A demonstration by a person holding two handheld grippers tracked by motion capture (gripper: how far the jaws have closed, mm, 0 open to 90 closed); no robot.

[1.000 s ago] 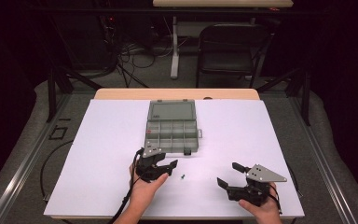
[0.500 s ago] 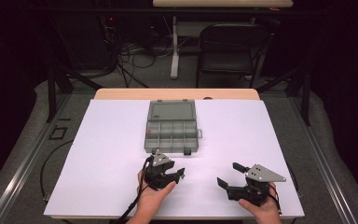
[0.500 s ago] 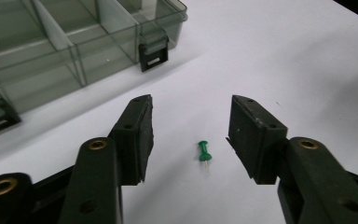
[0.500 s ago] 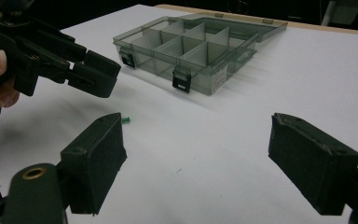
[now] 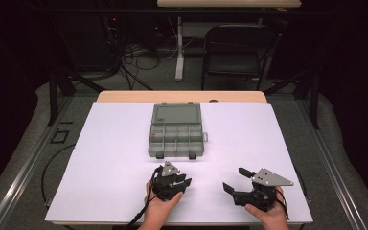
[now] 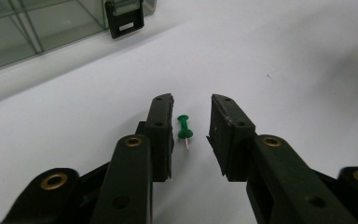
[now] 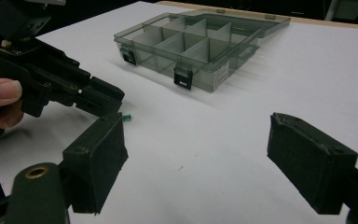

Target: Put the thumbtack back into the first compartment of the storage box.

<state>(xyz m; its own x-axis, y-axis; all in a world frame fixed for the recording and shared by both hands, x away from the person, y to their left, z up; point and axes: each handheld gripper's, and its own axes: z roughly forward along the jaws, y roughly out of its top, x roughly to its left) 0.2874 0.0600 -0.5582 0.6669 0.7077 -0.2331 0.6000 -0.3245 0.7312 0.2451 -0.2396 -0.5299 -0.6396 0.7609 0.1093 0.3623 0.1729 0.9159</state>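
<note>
The left tool (image 5: 181, 183) is sitting low over the white sheet-covered surface (image 5: 100, 158) close to its near edge, left of the middle, with the person's left hand (image 5: 159, 207) wrapped around its body from below. Its two black jaws have just been closing and are now standing at a narrow gap, with the small green plastic push pin (image 6: 184, 130) lying on the surface between them; in the left tool's view the pin is lying just beside the left-hand jaw with its metal point aimed back toward the tool, and the pads are not yet pressing on it. In the right tool's view the same pin (image 7: 127, 116) is peeking out beside the left tool's jaw tips. The right tool (image 5: 235, 180) is resting near the near right corner of the surface, gripped by the person's right hand (image 5: 268, 215), its jaws standing wide apart with nothing between them. The grey translucent plastic compartment box (image 5: 176, 136) is lying open in the middle of the surface, well apart from both tools, its lid folded back toward the far edge and its two black latches facing the near edge.
</note>
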